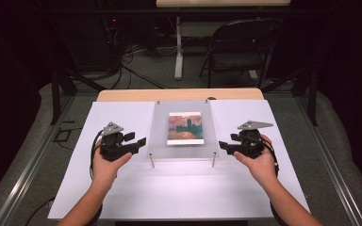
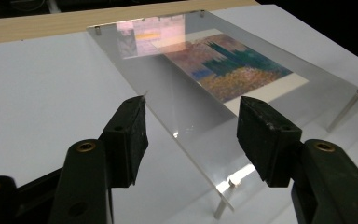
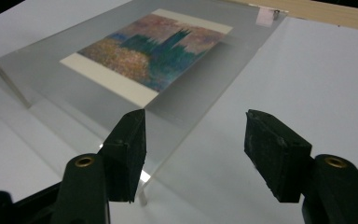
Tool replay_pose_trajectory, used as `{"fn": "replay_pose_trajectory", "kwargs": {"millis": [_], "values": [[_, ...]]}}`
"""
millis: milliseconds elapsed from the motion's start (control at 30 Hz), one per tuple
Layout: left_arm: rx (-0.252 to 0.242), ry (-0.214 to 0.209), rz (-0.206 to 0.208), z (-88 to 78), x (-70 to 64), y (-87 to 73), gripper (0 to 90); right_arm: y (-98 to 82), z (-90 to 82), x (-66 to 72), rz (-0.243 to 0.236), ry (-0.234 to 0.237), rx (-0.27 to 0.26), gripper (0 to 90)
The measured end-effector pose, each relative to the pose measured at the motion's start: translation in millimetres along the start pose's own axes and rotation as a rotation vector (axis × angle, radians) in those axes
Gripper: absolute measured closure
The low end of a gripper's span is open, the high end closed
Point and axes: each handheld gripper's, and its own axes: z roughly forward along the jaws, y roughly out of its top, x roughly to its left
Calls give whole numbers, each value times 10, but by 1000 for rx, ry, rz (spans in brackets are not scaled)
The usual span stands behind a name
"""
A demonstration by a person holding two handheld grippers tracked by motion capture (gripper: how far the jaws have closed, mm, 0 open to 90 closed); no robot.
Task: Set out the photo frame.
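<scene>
Clear acrylic sheet [image 1: 183,126], rectangular, smooth and glossy, raised on thin metal standoff pins [image 1: 152,160] over a matte white board [image 1: 179,193] at table centre; on it lies a painted card [image 1: 185,128], white-bordered, stippled in pink, orange and teal. Left gripper [image 1: 140,142], black and blocky, sits at the sheet's 9 o'clock, jaws released and holding nothing. Right gripper [image 1: 223,145] sits at its 3 o'clock, jaws likewise spread and empty.

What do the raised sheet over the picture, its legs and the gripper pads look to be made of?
Raised sheet: clear acrylic or glass, glossy; it reflects light and the picture shows through it.
Legs: thin metal pins, silvery and shiny.
Gripper pads: matte black rubber or plastic, with rough, scuffed faces.
</scene>
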Motion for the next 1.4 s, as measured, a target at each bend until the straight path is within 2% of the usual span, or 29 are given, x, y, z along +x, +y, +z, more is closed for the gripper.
{"fn": "replay_pose_trajectory", "kwargs": {"millis": [200, 333, 433, 467, 500, 567, 600, 800, 1000, 1333, 1400], "values": [[41, 9, -75, 233, 163, 150, 370, 217, 231, -83, 11, -10, -19, 379], [56, 18, -105, 396, 259, 210, 368, 281, 377, -132, 20, -8, -13, 368], [69, 14, -146, 524, 329, 243, 361, 325, 531, -206, 56, -2, -7, 347], [73, 17, -158, 553, 343, 252, 361, 325, 531, -206, 56, -2, -7, 347], [83, 26, -167, 601, 364, 269, 357, 345, 607, -250, 77, 5, -15, 341], [96, 49, -168, 683, 388, 298, 356, 353, 633, -269, 81, 5, -14, 340], [99, 53, -174, 707, 394, 308, 354, 366, 683, -294, 108, 0, -10, 334], [115, 55, -189, 911, 441, 383, 348, 407, 884, -382, 137, -13, 20, 319], [146, 74, -200, 1131, 490, 380, 349, 421, 1067, -433, 159, -6, 30, 320], [161, 24, -215, 1365, 499, 350, 350, 428, 1270, -485, 191, 17, 66, 325], [159, 14, -229, 1392, 500, 349, 350, 435, 1294, -489, 187, 21, 71, 325]]}}
